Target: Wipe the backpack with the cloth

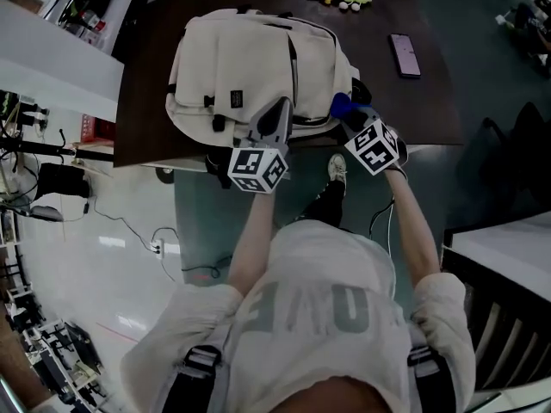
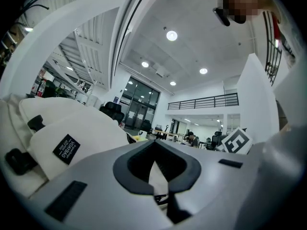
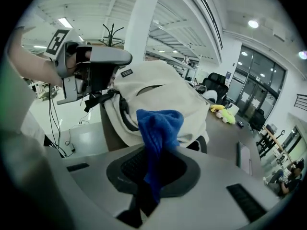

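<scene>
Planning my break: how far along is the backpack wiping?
Done: the right tongs grip the blue cloth. In hand: left tongs shut at the near edge of the backpack, cloth beside it. Left: the wiping itself; contact isn't clear.

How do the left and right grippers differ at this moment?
The left gripper is shut on the near edge of the backpack, while the right gripper is shut on the blue cloth. The left gripper points roughly level; the right gripper angles downward. Both sit at the backpack's near side with jaws closed.
</scene>
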A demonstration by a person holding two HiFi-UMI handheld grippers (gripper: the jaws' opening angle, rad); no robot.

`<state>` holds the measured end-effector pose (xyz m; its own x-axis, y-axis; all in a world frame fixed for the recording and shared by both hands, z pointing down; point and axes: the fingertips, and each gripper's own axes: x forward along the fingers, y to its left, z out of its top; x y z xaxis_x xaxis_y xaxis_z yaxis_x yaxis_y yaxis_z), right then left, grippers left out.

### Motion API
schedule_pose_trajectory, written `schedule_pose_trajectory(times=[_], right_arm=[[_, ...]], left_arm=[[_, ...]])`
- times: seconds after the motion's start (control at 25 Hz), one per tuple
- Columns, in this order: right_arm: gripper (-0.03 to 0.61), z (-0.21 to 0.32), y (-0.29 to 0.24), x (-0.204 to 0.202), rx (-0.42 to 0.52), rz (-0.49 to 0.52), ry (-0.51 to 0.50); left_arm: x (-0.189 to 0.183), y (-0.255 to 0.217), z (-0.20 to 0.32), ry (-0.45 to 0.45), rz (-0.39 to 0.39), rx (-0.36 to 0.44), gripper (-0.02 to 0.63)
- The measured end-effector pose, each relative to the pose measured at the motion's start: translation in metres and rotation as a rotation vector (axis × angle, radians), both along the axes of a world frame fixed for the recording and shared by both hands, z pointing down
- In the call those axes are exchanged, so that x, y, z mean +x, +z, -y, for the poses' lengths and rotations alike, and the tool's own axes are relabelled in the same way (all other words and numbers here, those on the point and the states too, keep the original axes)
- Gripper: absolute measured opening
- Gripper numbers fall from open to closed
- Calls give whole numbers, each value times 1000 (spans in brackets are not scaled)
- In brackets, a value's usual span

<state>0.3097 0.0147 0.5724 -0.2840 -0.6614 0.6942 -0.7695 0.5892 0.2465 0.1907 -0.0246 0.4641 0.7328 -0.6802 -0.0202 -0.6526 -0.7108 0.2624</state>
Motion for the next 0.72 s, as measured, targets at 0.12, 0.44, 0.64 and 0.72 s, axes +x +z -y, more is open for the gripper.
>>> schedule_pose_trajectory(times=[0.12,0.44,0.64,0.72], right_arm=[[43,-8,5,-18,-3,8,-2],[43,-11,2,-22,-6,71,32],[43,21,-48,10,98,157,72],[43,53,-80,22,169,171,41]], left_arm=[[-8,2,-3,-6,-3,-5,3],[-11,-1,-4,-11,-17,-2,3],[-13,-26,21,-34,-38,26,3],[-14,-44,42,-51,-38,50,3]])
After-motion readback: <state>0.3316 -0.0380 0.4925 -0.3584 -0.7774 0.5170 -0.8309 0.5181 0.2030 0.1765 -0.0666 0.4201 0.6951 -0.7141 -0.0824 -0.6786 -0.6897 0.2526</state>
